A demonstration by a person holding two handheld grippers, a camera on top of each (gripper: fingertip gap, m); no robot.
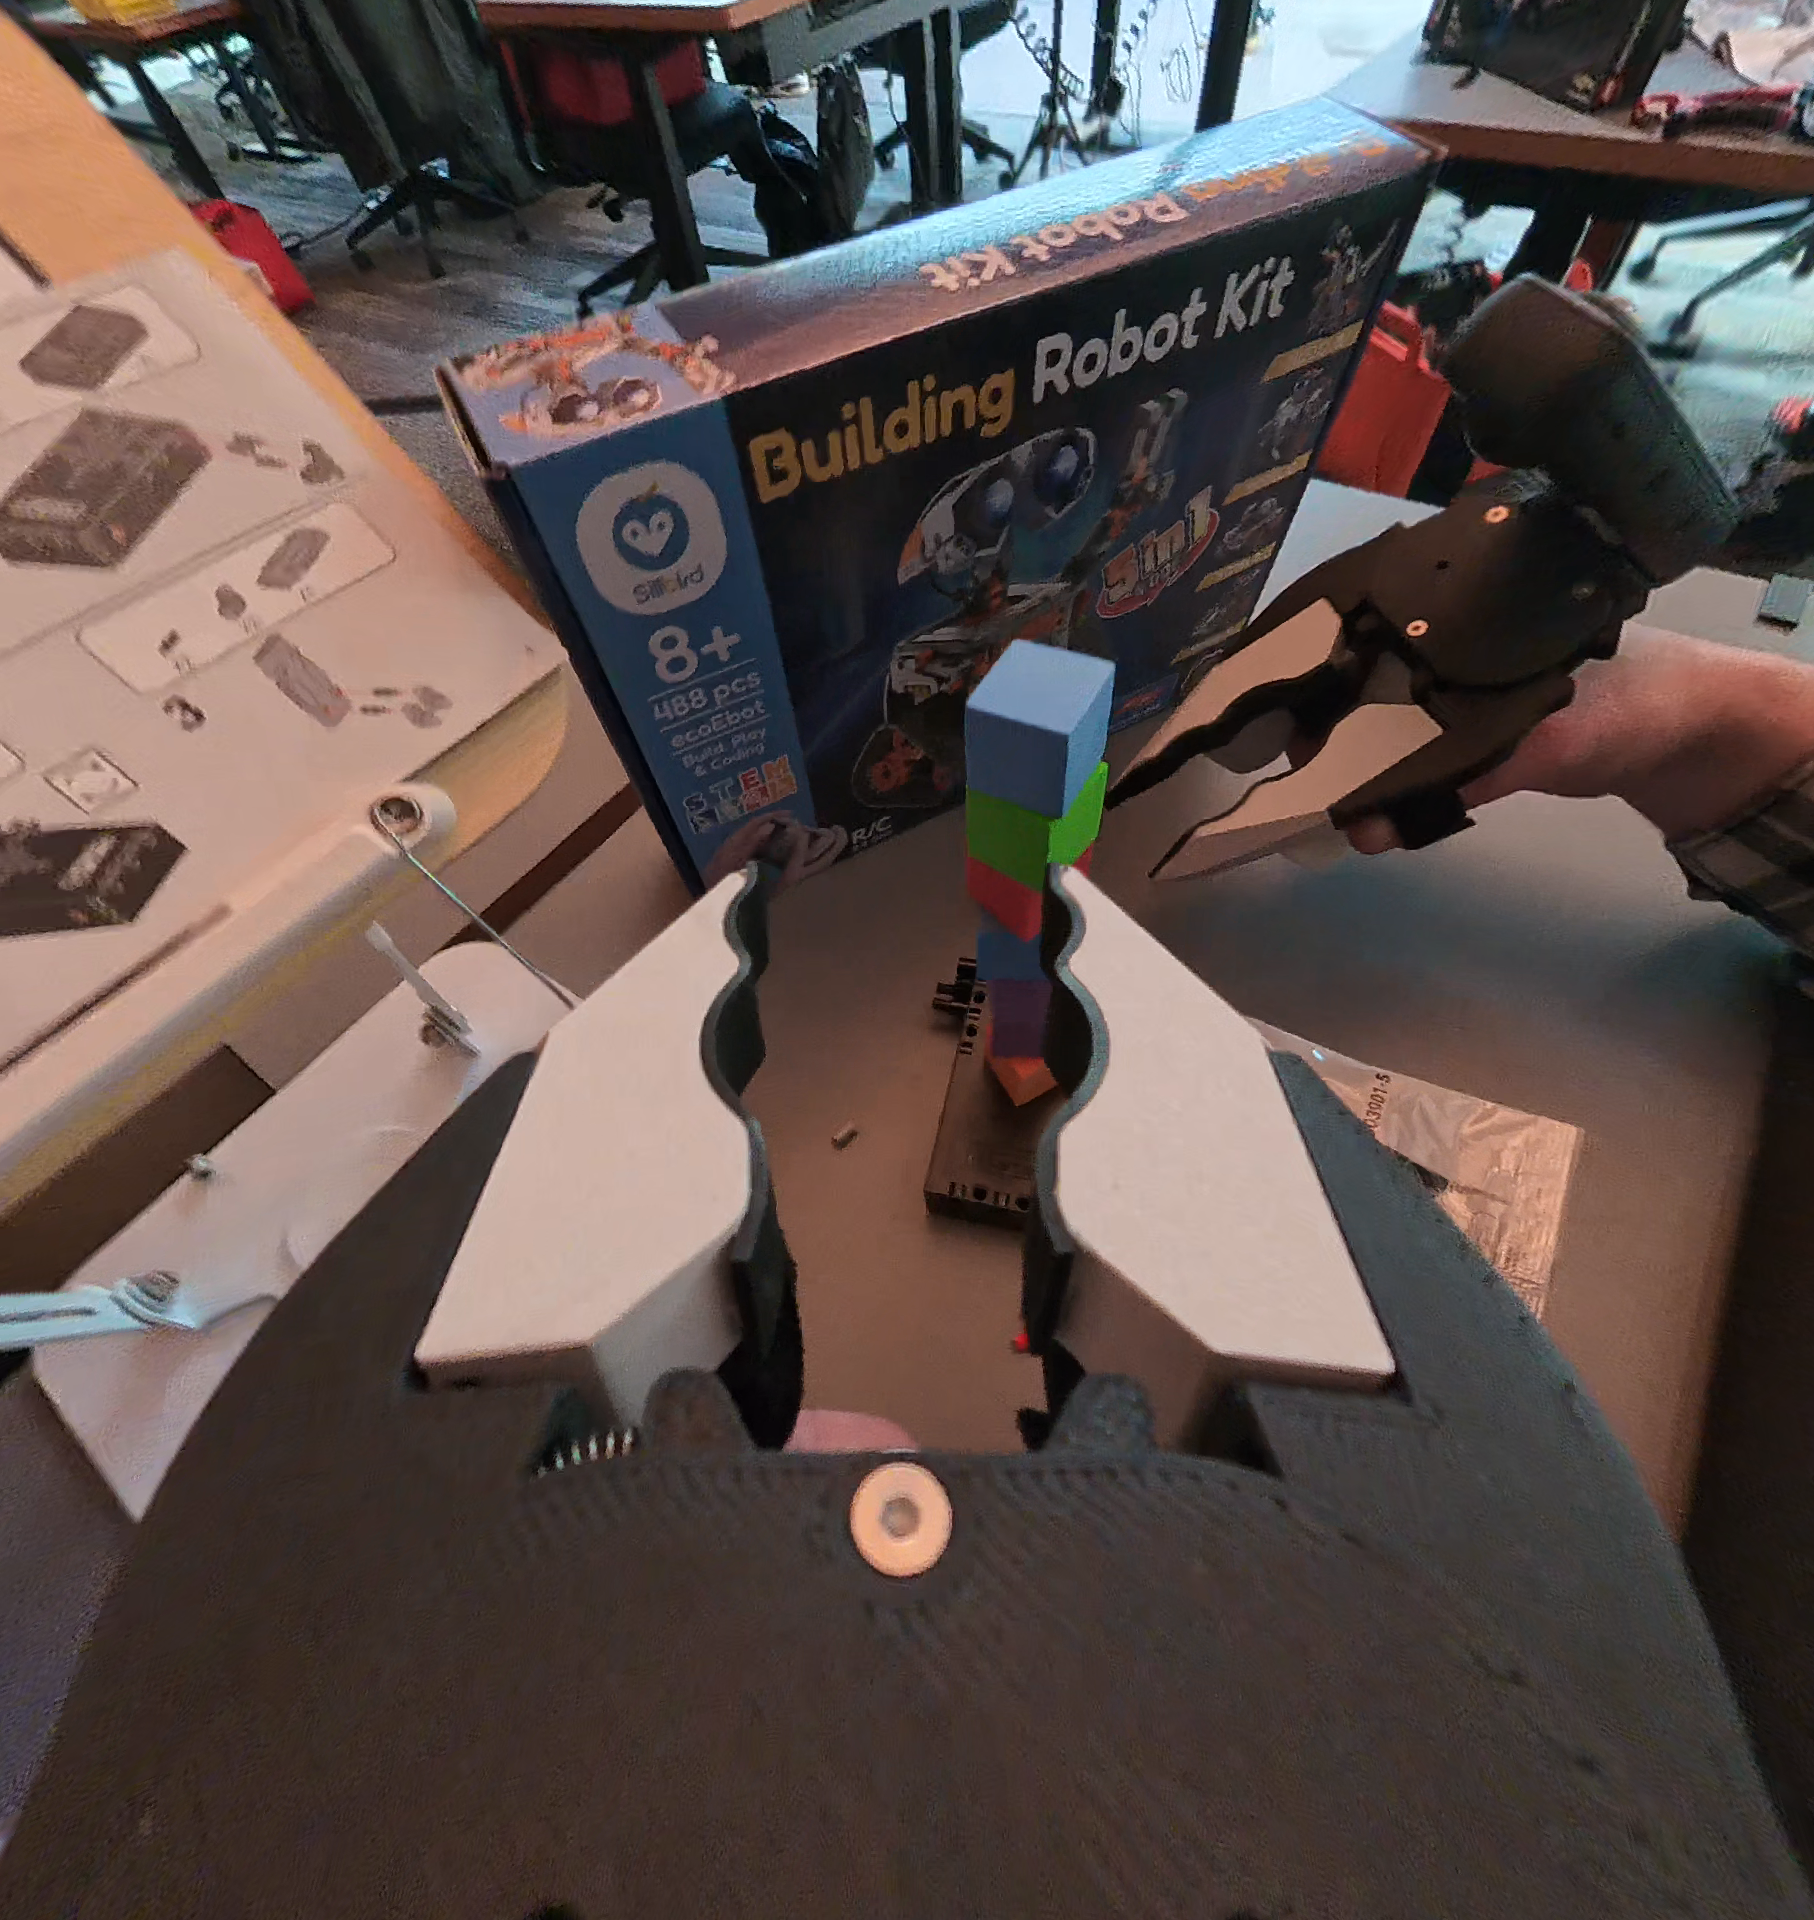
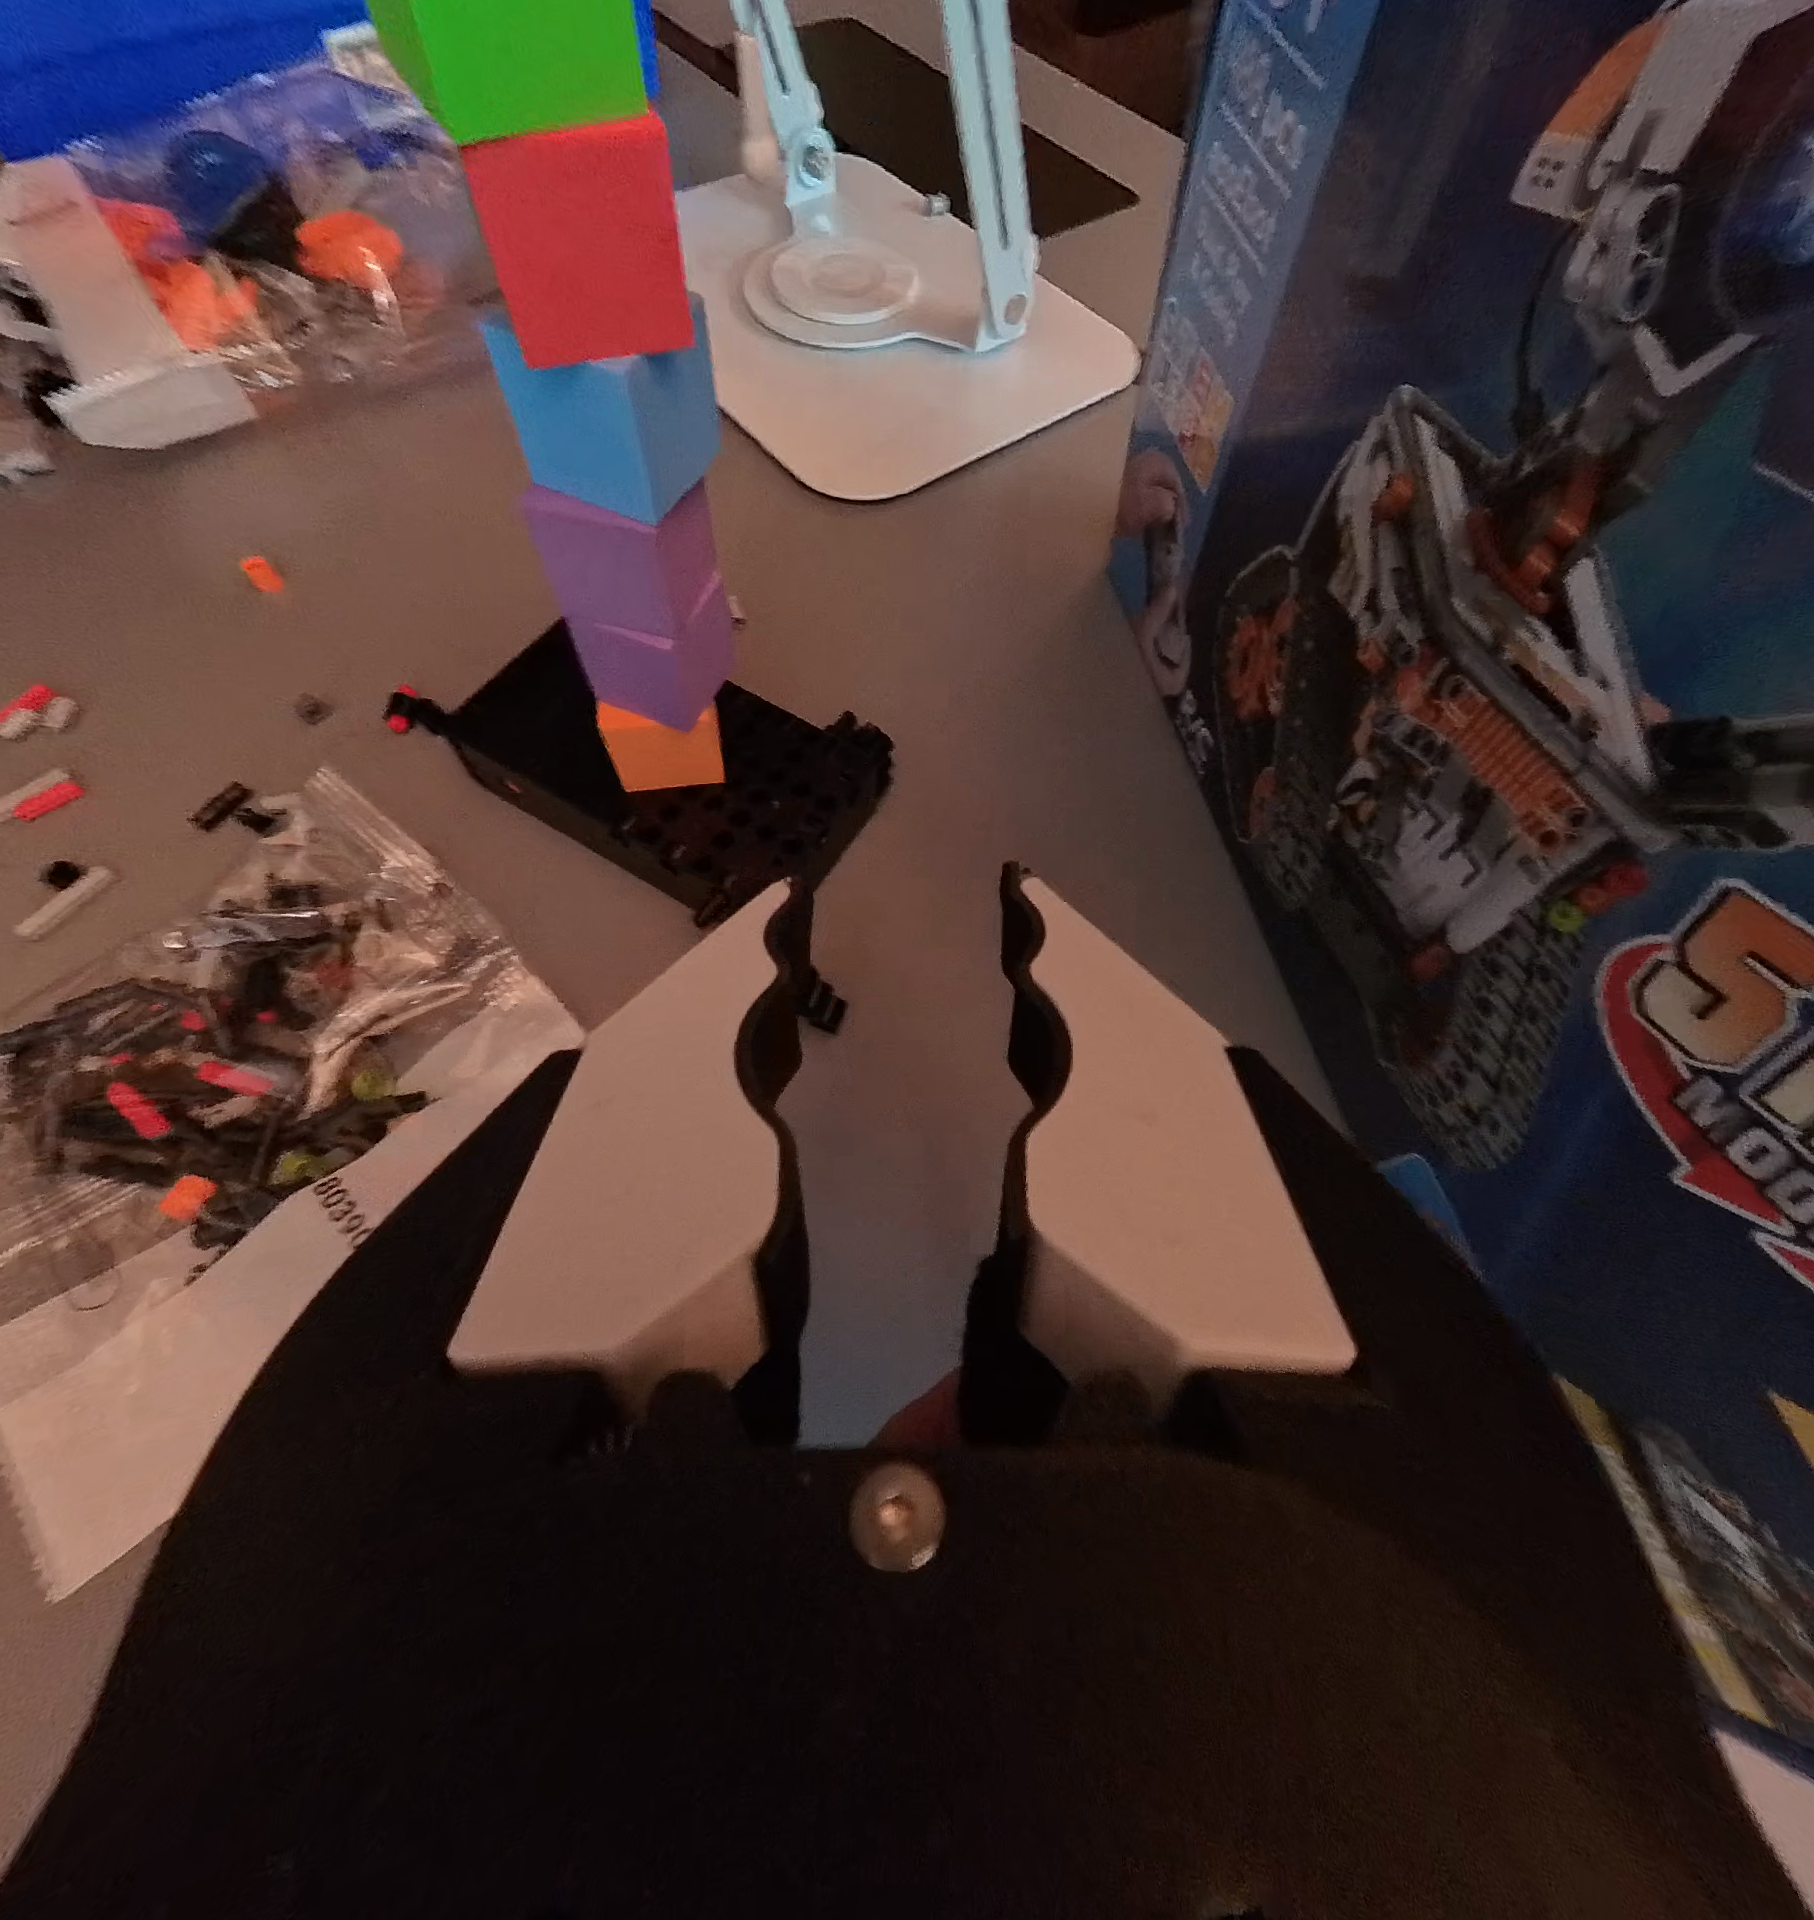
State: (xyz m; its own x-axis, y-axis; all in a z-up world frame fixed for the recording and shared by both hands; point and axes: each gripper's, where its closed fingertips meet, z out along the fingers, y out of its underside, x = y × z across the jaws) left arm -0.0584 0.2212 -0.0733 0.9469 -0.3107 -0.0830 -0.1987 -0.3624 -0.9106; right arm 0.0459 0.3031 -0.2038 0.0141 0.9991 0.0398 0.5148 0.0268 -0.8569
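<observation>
The left hand-held gripper (image 1: 905,883) is level and points forward, its two white, black-lined fingers (image 1: 612,1122) parted with a clear gap between the wavy inner pads; nothing sits between them. The right hand-held gripper (image 2: 903,883) also has its fingers (image 2: 654,1132) spread apart and empty, tips angled slightly downward. In the left wrist view the right hand-held gripper (image 1: 1163,821) comes in from the right side, jaws apart, gripped by a person's hand (image 1: 1651,727) in a plaid sleeve (image 1: 1786,831).
</observation>
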